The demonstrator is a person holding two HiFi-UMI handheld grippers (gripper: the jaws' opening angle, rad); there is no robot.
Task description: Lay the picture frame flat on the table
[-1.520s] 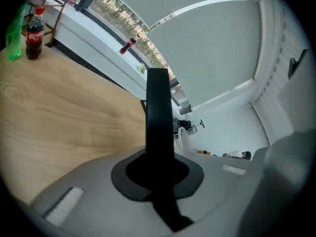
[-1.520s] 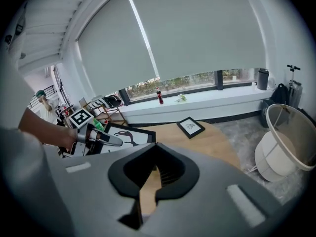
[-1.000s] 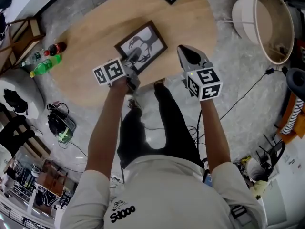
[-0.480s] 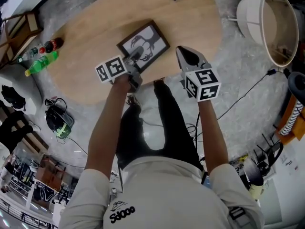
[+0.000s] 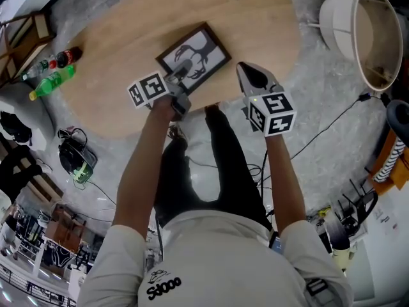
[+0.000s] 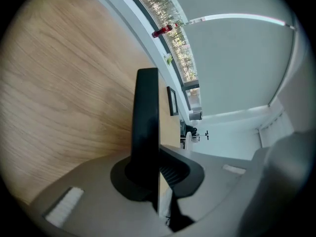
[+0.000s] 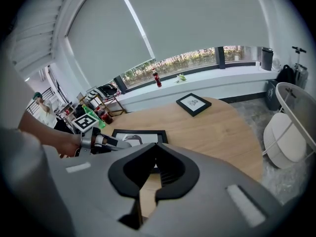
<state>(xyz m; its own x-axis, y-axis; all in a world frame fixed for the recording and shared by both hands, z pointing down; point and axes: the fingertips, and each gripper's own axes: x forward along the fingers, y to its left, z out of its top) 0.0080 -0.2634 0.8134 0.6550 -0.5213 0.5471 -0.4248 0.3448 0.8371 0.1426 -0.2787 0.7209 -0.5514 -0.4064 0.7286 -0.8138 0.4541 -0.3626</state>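
Left gripper (image 5: 181, 75) was the tool at work: its jaws were pressed onto the picture frame (image 5: 199, 51) and held one short side of it, the side closest to the person. In the left gripper view the dark edge of the frame stood thin between the two jaws, so the grip was on the border and not on the glass. From the jaws, the long axis of the frame ran straight away from the person, toward the middle of the table (image 5: 108, 50). The frame seemed to lie flat on the wood, or very nearly; I could not tell whether the held side was touching the surface.

Right gripper (image 5: 245, 69) hovered beside the frame on the right, near the edge of the table and apart from the frame. Its jaws were together and held nothing. The left hand was thus clearly the nearer one, and I judged that the remaining move, to lower the held side and let go, belonged to it alone.

Farther off, a second frame (image 7: 193, 104) lay flat at the far end of the table.
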